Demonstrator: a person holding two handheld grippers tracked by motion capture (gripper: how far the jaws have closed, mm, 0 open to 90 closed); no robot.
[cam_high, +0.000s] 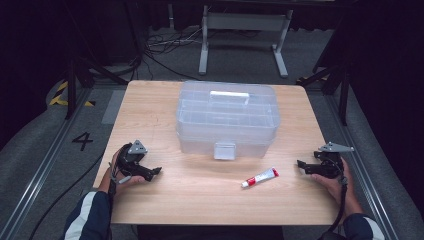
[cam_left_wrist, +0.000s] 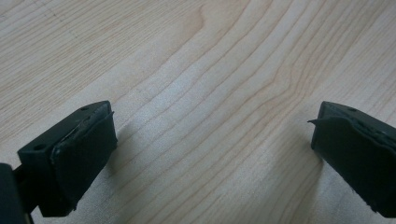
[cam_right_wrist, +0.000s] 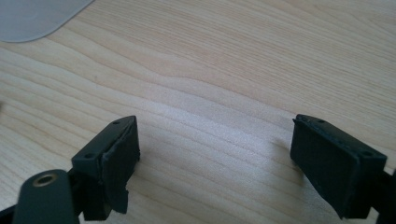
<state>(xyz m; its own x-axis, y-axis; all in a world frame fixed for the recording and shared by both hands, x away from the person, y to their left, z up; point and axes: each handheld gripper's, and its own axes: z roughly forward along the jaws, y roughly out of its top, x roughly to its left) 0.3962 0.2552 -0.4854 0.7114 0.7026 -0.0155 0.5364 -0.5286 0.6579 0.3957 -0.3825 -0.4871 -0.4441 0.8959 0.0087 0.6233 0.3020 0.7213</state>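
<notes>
A clear plastic storage box (cam_high: 227, 119) with a white handle and a front latch stands shut at the middle of the wooden table (cam_high: 165, 200). A small white tube with a red label and red cap (cam_high: 260, 177) lies in front of it, to the right. My left gripper (cam_high: 156, 171) rests on the table at the near left, held by a hand; its jaws stand wide apart over bare wood (cam_left_wrist: 210, 130). My right gripper (cam_high: 300, 164) rests at the near right edge, open, with only wood between its pads (cam_right_wrist: 215, 140). A corner of the box (cam_right_wrist: 32, 16) shows at the upper left.
Beyond the table's far edge are a grey floor, loose cables (cam_high: 165, 47) and a white metal stand (cam_high: 245, 35). A floor rail and a painted number 4 (cam_high: 82, 141) lie to the left. Dark stands flank both sides.
</notes>
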